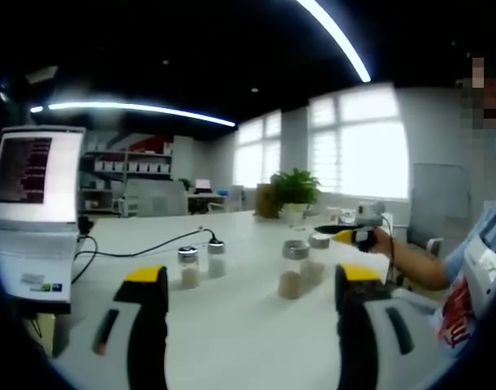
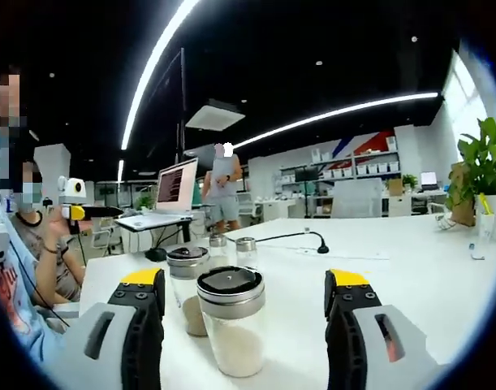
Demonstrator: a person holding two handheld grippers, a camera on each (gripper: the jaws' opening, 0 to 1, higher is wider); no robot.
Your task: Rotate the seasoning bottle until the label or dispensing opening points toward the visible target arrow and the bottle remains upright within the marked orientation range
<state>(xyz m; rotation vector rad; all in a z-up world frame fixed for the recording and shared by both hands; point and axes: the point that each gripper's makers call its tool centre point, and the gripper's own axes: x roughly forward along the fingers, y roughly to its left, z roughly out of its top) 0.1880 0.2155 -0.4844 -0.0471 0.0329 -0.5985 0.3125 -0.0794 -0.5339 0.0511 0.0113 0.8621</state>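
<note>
Four clear seasoning bottles with silver caps and pale powder stand upright on the white table [image 1: 231, 341]. In the left gripper view two stand left [image 1: 188, 266] [image 1: 217, 257] and two right [image 1: 293, 270] [image 1: 317, 256]. My left gripper [image 1: 252, 280] is open, short of them, with nothing between its jaws. In the right gripper view the nearest bottle [image 2: 231, 321] stands between the jaws of my open right gripper [image 2: 243, 284], touching neither. A second bottle [image 2: 187, 284] stands just behind it, and two more [image 2: 218, 242] [image 2: 246, 248] stand farther back. The right gripper [image 1: 353, 236] is held beside the rightmost bottle.
An open laptop [image 1: 36, 179] sits on a stand at the table's left, and a black cable [image 1: 142, 248] runs from it toward the bottles. A potted plant [image 1: 292, 191] stands at the far edge. A person [image 2: 225, 195] stands behind the laptop [image 2: 174, 191].
</note>
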